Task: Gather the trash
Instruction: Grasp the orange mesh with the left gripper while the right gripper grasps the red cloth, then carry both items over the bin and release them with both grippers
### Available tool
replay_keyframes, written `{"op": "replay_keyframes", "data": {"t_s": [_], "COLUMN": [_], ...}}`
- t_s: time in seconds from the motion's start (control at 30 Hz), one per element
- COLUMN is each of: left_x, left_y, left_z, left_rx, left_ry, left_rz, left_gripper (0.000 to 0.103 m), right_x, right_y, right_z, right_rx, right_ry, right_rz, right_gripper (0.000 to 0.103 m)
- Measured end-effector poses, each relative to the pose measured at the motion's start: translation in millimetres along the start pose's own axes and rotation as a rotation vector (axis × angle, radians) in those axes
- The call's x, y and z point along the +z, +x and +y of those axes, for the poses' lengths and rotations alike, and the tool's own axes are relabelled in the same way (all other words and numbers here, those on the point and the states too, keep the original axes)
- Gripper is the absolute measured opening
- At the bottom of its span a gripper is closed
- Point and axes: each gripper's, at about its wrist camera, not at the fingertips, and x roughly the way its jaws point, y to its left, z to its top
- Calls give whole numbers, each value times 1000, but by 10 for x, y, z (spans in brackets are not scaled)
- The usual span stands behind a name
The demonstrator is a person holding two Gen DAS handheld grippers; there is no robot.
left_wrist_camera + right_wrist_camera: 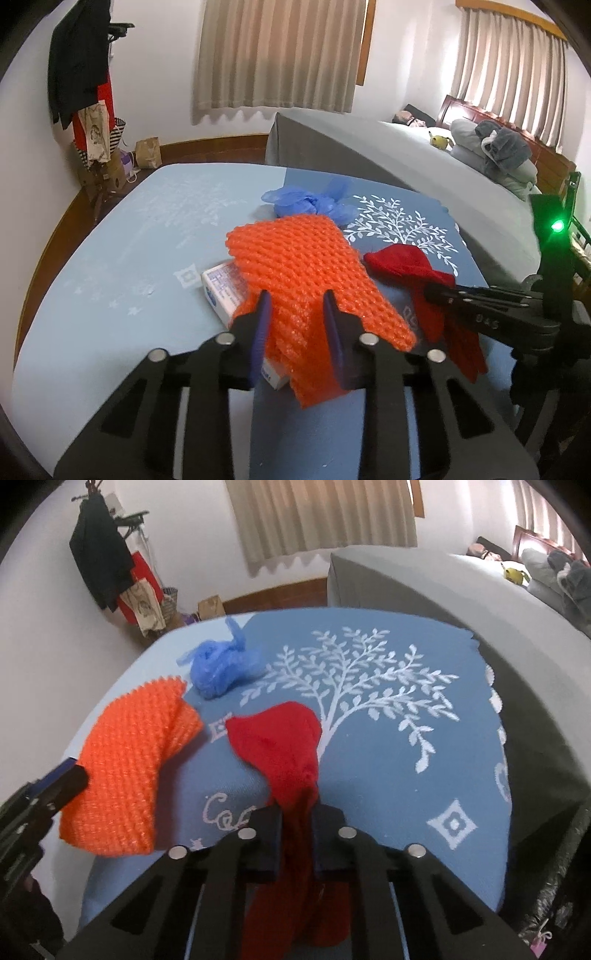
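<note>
An orange foam net sleeve [299, 266] lies on the blue table cloth [129, 236], draped over a small white and blue box [225, 288]. My left gripper [297, 306] has its jaws closed around the sleeve's near end. The sleeve also shows in the right wrist view [125, 760]. A red cloth [280, 746] lies near the table's front edge, its lower part hanging down. My right gripper [297, 819] is shut on its bunched middle; the cloth also shows in the left wrist view [402, 262]. A crumpled blue plastic glove [221, 664] lies farther back, also in the left wrist view [314, 201].
A bed with a grey cover [388, 155] stands behind the table on the right, with pillows and plush toys at its head. A coat rack with clothes and bags [88, 99] stands by the wall at the left. A black bag [554, 897] hangs at the table's right edge.
</note>
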Motion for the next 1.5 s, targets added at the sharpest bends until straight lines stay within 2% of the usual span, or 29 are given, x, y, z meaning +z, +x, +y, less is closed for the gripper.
{"op": "replay_keyframes", "data": {"t_s": [0.1,0.23,0.5,0.9,1.2,1.5], "left_x": [11,41,147,176,80,-63], "left_y": [-1,-69,-309,-534,-604,-548], "left_z": [-47,-90,-214,-590,-990,-1598], "left_rx": [1,3,-24,-66,-125,-233], "left_ry": [11,19,27,65,113,183], "left_rz": [-7,-34,-96,-124,-113,-83], "left_gripper": [18,16,15,15,15,15], "right_x": [7,27,79,-8,-224,-550], "right_y": [-124,-311,-715,-1303,-1704,-2099], "right_z": [17,28,-36,-237,-586,-1128], "right_rx": [5,9,18,-8,-80,-189], "right_ry": [-6,-10,10,44,93,179], "right_rz": [-24,-64,-136,-209,-240,-253], "right_gripper": [12,12,12,12,12,12]}}
